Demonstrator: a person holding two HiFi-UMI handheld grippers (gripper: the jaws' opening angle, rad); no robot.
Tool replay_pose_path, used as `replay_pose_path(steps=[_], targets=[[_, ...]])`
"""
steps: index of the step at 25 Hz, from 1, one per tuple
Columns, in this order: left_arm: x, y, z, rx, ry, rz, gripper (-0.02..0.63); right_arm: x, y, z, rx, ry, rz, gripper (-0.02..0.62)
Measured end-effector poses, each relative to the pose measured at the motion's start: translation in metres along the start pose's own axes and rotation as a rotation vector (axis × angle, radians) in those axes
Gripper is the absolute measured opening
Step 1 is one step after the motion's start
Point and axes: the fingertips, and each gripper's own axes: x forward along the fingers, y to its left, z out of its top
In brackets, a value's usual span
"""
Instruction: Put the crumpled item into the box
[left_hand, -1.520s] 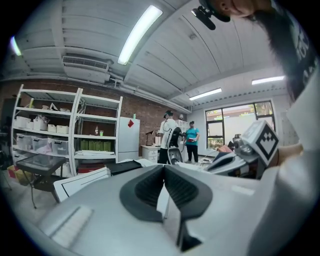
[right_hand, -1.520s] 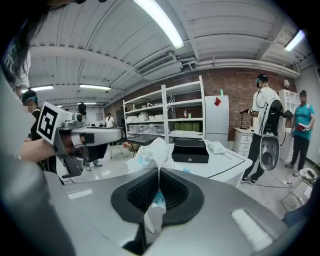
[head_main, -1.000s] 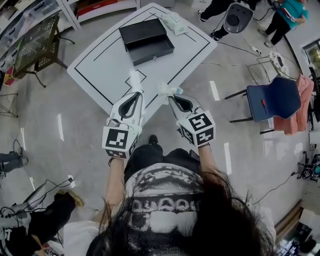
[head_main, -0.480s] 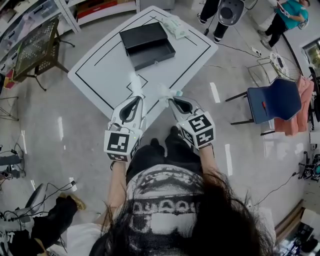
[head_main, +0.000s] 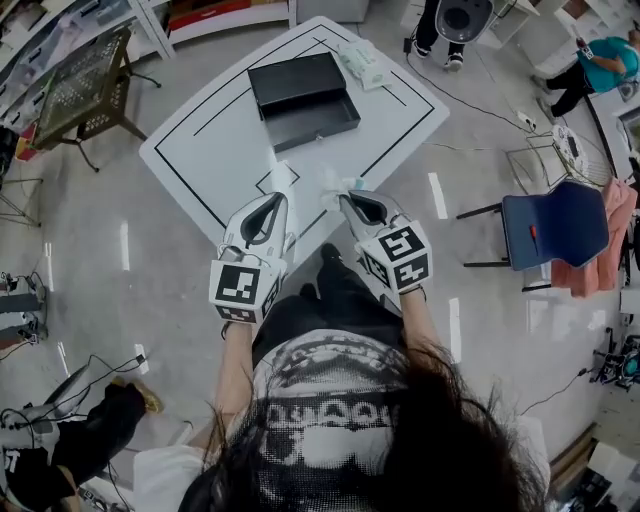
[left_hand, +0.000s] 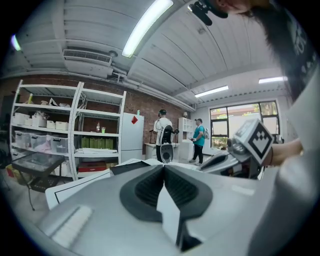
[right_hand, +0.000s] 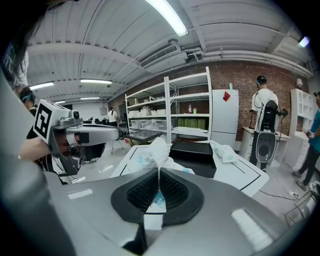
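So the crumpled item (right_hand: 149, 156), a white wrapper with some teal print on it, is pinched tight between the jaws of the right gripper (right_hand: 159, 173). Most of it is bunched up past the tips. From the head view, it's held above the near corner of the white table (head_main: 220, 130), well apart from the black box (head_main: 303, 88), which is sat open at the far side of the table.

The left gripper (left_hand: 164, 168) is held just beside the right one, jaws pressed together with nothing caught between them.

A second crumpled wrapper (head_main: 365, 62) can be seen lying on the table right next to the box's far end. A blue chair (head_main: 555, 218) is parked off to the right on the floor.
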Motion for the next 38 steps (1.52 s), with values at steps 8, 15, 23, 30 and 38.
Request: replay_pose_path(steps=[8, 15, 23, 30, 38], targets=[[0.047, 0.025, 0.006, -0.028, 0.007, 0.106, 0.000, 0.047, -0.048, 0.018, -0.053, 0.026, 0.092, 0.012], [0.086, 0.046, 0.008, -0.049, 0.014, 0.189, 0.000, 0.094, -0.082, 0.030, -0.103, 0.050, 0.179, 0.011], [0.109, 0.069, 0.010, -0.062, 0.021, 0.264, 0.000, 0.158, -0.112, 0.041, -0.184, 0.105, 0.255, 0.012], [0.115, 0.078, 0.017, -0.057, 0.018, 0.312, 0.000, 0.217, -0.127, 0.033, -0.306, 0.225, 0.323, 0.012], [0.119, 0.088, 0.023, -0.045, 0.013, 0.361, 0.000, 0.269, -0.137, 0.001, -0.416, 0.389, 0.377, 0.012]])
